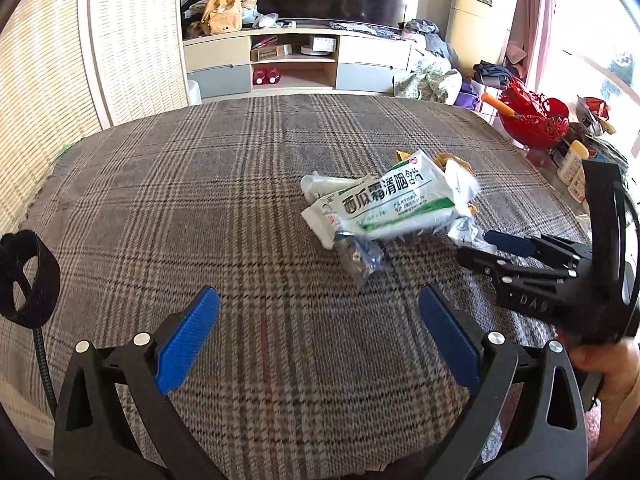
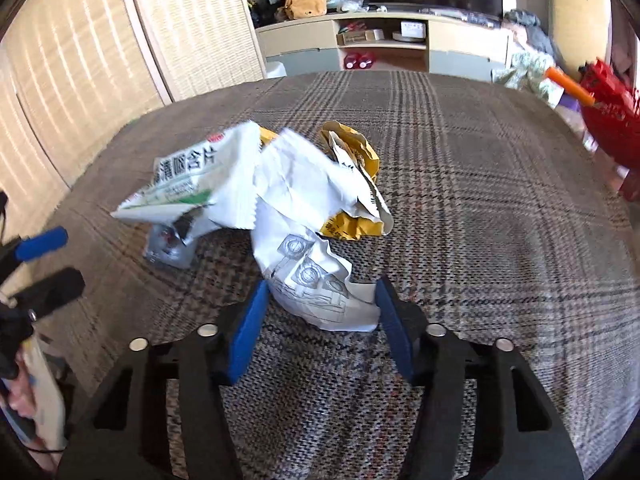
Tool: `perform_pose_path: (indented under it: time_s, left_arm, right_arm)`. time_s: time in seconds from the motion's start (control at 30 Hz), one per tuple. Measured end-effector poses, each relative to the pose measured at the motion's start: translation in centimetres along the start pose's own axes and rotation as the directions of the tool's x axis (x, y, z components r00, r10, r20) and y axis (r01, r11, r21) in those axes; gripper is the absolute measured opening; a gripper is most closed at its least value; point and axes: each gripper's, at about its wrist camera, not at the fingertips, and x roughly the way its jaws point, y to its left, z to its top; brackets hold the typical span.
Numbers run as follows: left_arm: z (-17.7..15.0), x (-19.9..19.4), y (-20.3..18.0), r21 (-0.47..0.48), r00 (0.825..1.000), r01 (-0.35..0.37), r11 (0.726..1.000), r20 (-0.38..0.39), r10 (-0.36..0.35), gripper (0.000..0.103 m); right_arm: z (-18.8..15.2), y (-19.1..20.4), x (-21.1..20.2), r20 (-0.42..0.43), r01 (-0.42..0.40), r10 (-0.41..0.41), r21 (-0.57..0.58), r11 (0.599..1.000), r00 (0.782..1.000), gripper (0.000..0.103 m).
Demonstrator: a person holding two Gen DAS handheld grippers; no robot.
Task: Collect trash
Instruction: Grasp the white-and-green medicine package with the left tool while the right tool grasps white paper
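Your right gripper (image 2: 320, 312), fingers spread, straddles the crumpled white paper (image 2: 316, 280) mid-frame; your left gripper (image 1: 320, 340) gapes short of the trash pile (image 1: 384, 204).

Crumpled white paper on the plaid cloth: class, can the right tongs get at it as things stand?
Probably yes: the right tongs are open, with the crumpled white paper between their fingers and nothing in between.
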Motion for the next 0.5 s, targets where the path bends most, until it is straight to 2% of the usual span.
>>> perform_pose_path:
  time_s: [0.03, 0.07, 0.1, 0.27, 0.5]
  left_arm:
    - [0.2, 0.3, -0.3, 0.008, 1.0, 0.0, 1.0, 0.0, 0.0, 0.095]
    - [0.2, 0.5, -0.5, 0.014, 1.0, 0.002, 1.0, 0.001, -0.002, 0.095]
    - [0.2, 0.7, -0.8, 0.023, 1.0, 0.003, 1.0, 0.003, -0.003, 0.095]
    - [0.8, 1.7, -2.2, 0.069, 1.0, -0.006, 0.998, 0.018, 0.004, 0.092]
    - [2.5, 2.9, -2.5, 0.008, 0.999, 0.043, 0.999, -0.008, -0.043, 0.092]
  right_arm:
    - [-0.1, -0.2, -0.2, 0.0, 0.013, -0.013, 0.003, 1.0, 1.0, 0.02]
    - [-0.2, -0.5, -0.4, -0.004, 0.008, -0.008, 0.016, 1.0, 1.0, 0.011]
    - [-0.3, -0.9, -0.7, -0.008, -0.002, 0.002, 0.03, 1.0, 1.0, 0.008]
    - [-1.4, -2.7, -2.7, -0.004, -0.046, 0.046, 0.063, 0.997, 0.999, 0.007]
    - [-1.7, -4.7, -5.6, 0.053, -0.11, 0.104, 0.108, 0.988, 0.993, 0.007]
